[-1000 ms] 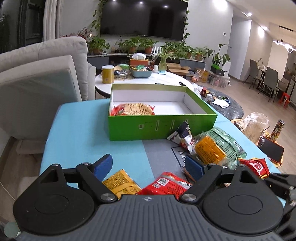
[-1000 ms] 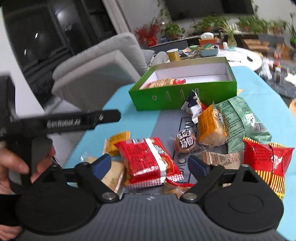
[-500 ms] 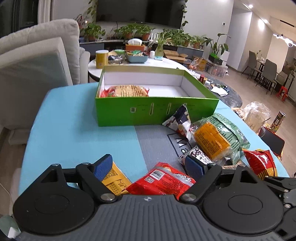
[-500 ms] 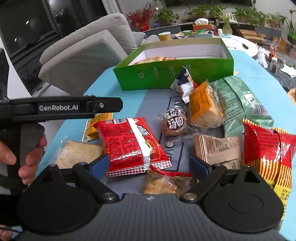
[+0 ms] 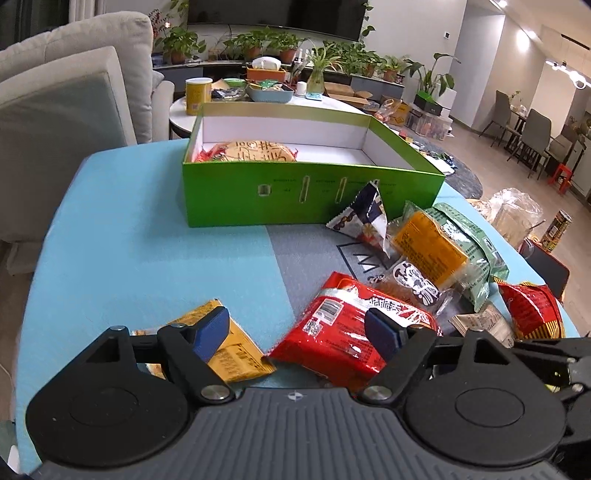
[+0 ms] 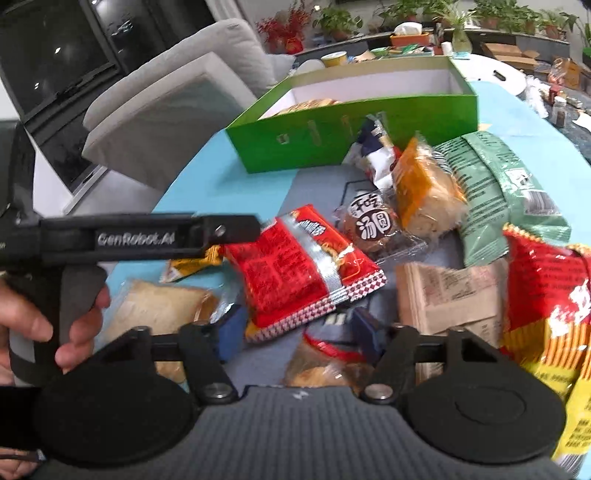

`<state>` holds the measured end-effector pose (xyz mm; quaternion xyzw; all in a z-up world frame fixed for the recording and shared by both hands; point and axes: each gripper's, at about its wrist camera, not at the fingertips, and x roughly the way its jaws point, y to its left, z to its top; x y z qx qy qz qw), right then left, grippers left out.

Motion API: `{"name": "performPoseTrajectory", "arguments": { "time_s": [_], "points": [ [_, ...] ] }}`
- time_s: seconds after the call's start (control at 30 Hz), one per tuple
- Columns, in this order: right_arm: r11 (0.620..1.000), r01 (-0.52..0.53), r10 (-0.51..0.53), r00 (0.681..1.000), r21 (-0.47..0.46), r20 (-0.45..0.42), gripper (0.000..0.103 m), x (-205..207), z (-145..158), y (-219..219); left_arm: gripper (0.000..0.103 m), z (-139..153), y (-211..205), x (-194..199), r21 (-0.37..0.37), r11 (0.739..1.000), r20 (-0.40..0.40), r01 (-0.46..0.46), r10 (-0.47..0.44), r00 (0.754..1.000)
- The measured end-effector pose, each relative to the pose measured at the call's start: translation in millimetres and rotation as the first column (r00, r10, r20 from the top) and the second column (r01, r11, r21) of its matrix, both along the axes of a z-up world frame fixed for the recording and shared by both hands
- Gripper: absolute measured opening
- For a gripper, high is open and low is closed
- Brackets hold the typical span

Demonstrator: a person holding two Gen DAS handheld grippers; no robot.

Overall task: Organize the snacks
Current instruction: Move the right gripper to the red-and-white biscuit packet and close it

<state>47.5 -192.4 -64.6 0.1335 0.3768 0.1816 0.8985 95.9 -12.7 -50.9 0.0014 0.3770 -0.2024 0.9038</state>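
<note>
The black bar of the left gripper (image 6: 147,238) carries the white writing "GenRobot.AI", seen from the right wrist camera, and a person's hand (image 6: 44,325) holds its handle. A round brown cake in clear wrap (image 6: 373,225) has a dark label with white Chinese characters; I cannot read the small print on the other packets.

The green cardboard box with white inside (image 5: 314,195) stands open on the light blue tablecloth (image 5: 110,251). One flat pack with a tan and red printed face (image 5: 255,151) lies in its left end; the rest of the box floor is bare white.

The loose snacks lie in front of the box: a red foil packet (image 5: 343,328), a yellow packet (image 5: 229,350), an orange cake in a green wrapper (image 5: 443,251) and a red and yellow chip bag (image 6: 546,295).

The left gripper (image 5: 299,332) has just been closing; its blue pads stand apart, with the red foil packet's edge between them, not pressed. The right gripper (image 6: 295,332) also stands apart, above a small clear packet with a red band (image 6: 325,358).

Behind are a grey sofa (image 5: 74,85), potted plants (image 5: 258,40) and a dark television screen (image 5: 273,14).
</note>
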Motion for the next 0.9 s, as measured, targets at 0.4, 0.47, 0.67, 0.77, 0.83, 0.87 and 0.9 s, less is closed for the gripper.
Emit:
{"name": "performPoseTrajectory", "arguments": {
  "time_s": [0.4,0.47,0.67,0.77,0.83,0.87,0.9],
  "points": [
    [0.974,0.138,-0.123,0.988,0.178,-0.094,0.074,10.7,1.7,-29.0,0.061,-10.2,-1.4,4.1,-0.056,0.994,-0.049,0.093,-0.096,0.994],
    [0.96,0.154,-0.124,0.983,0.235,-0.138,0.071,14.4,-2.2,-32.0,0.061,-12.1,1.0,2.3,-0.068,0.992,-0.044,0.102,-0.105,0.993],
    [0.942,0.183,-0.132,0.973,0.28,-0.189,0.071,22.9,-1.3,-32.8,0.061,-13.4,2.9,4.2,-0.085,0.989,-0.056,0.117,-0.122,0.991],
    [0.948,0.176,-0.128,0.974,0.265,-0.188,0.072,31.2,2.5,-27.7,0.06,-12.8,2.8,3.3,-0.073,0.992,-0.044,0.102,-0.105,0.993],
    [0.951,0.168,-0.122,0.975,0.26,-0.184,0.072,37.6,3.8,-25.2,0.059,-13.6,7.6,5.8,-0.094,0.992,-0.06,0.083,-0.089,0.994],
    [0.953,0.164,-0.119,0.976,0.256,-0.182,0.072,41.1,4.2,-23.7,0.059,-14.1,9.9,6.6,-0.102,0.992,-0.066,0.076,-0.083,0.994],
    [0.953,0.162,-0.117,0.976,0.254,-0.183,0.072,43.5,4.2,-22.5,0.059,-14.6,11.3,6.7,-0.108,0.991,-0.068,0.078,-0.086,0.994]
  ]
}}
